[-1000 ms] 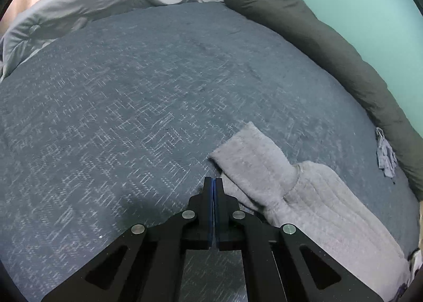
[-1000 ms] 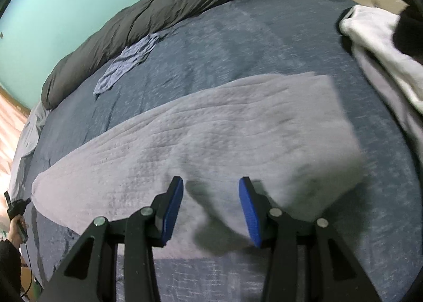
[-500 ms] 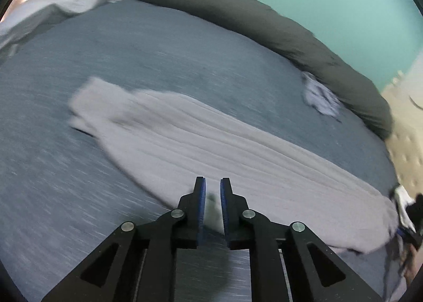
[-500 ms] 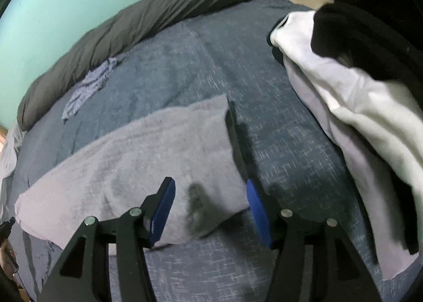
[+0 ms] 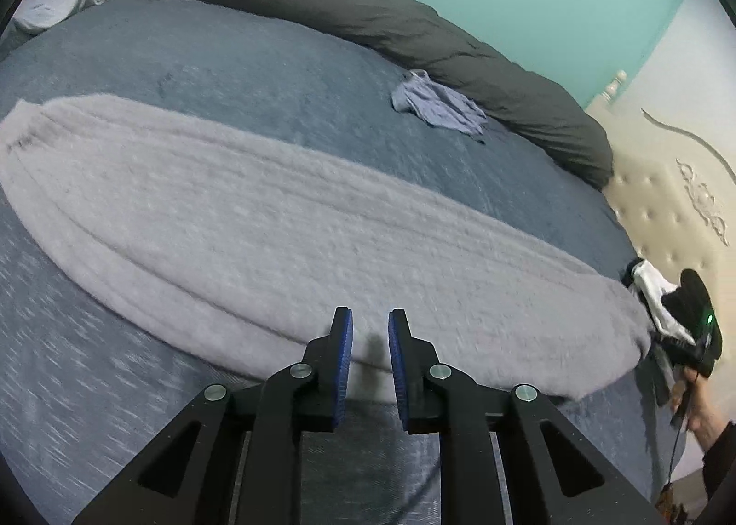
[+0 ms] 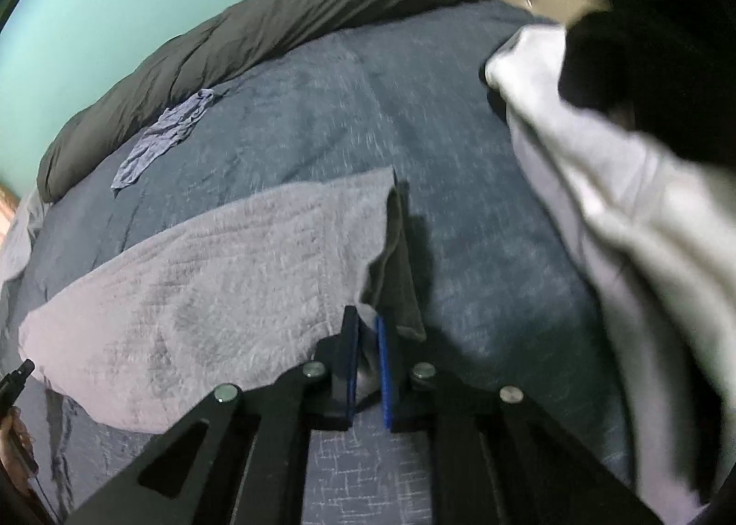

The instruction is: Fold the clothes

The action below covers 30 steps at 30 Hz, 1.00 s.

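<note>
The grey towel (image 5: 285, 221) lay spread lengthwise on the bed (image 5: 230, 65), its near corner pinched and lifted by the right hand-held gripper (image 6: 366, 332), while the left hand-held gripper (image 5: 370, 327) hovered narrowly parted and empty over its edge.

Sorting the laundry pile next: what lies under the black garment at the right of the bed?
A white garment lies under the black garment, spilling out toward the blue bedspread. Anything deeper in the pile is covered and cannot be seen.
</note>
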{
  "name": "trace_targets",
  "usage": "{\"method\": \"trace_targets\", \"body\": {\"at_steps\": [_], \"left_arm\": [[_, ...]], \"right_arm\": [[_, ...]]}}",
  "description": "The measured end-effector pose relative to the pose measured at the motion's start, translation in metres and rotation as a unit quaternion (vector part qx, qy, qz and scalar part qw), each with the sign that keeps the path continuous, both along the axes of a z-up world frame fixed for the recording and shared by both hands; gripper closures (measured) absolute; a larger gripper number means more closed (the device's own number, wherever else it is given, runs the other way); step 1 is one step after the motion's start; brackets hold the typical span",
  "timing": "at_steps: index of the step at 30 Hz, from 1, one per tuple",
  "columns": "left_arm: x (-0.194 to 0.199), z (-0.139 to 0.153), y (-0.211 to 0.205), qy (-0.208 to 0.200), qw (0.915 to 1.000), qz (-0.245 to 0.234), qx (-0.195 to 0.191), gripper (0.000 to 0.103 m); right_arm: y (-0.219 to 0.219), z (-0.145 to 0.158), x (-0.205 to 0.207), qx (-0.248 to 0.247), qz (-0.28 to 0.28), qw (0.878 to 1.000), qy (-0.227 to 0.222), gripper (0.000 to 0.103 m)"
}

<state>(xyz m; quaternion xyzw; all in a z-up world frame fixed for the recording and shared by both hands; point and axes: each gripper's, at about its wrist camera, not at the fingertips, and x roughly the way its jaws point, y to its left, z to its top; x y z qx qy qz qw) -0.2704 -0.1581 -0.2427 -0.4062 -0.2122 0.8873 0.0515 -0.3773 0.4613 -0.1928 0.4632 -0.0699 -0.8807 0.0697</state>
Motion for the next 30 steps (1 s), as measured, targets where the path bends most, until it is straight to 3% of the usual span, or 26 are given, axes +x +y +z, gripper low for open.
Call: {"method": "trace_targets", "body": {"at_steps": [6, 14, 18, 21, 23, 25, 26, 30], "left_arm": [[0.022, -0.02, 0.011, -0.013, 0.9998, -0.011, 0.007, 0.085], [0.032, -0.025, 0.008, -0.015, 0.9998, -0.014, 0.003, 0.085], [0.032, -0.02, 0.013, -0.008, 0.9997, -0.022, -0.003, 0.085], [0.035, -0.019, 0.012, -0.008, 0.9997, -0.025, -0.003, 0.083], [0.035, -0.019, 0.012, -0.008, 0.9997, -0.025, -0.003, 0.079], [0.033, -0.019, 0.014, -0.007, 0.9996, -0.027, -0.004, 0.078], [0.031, -0.02, 0.017, -0.007, 0.9995, -0.03, -0.006, 0.078], [0.03, -0.019, 0.023, -0.005, 0.9992, -0.038, -0.015, 0.078]], "right_arm": [[0.01, 0.016, -0.016, 0.024, -0.004, 1.0, 0.011, 0.098], [0.013, -0.004, -0.02, 0.063, -0.018, 0.998, -0.015, 0.1], [0.014, -0.016, -0.024, 0.061, -0.02, 0.997, -0.051, 0.1], [0.008, -0.006, -0.021, 0.104, -0.019, 0.994, -0.043, 0.09], [0.003, 0.007, -0.02, 0.102, -0.014, 0.994, -0.02, 0.084], [-0.001, 0.017, -0.023, 0.093, -0.007, 0.996, -0.003, 0.053], [-0.003, 0.02, -0.027, 0.084, -0.003, 0.996, 0.0, 0.048], [-0.011, 0.016, -0.054, 0.05, 0.008, 0.999, -0.016, 0.045]]}}
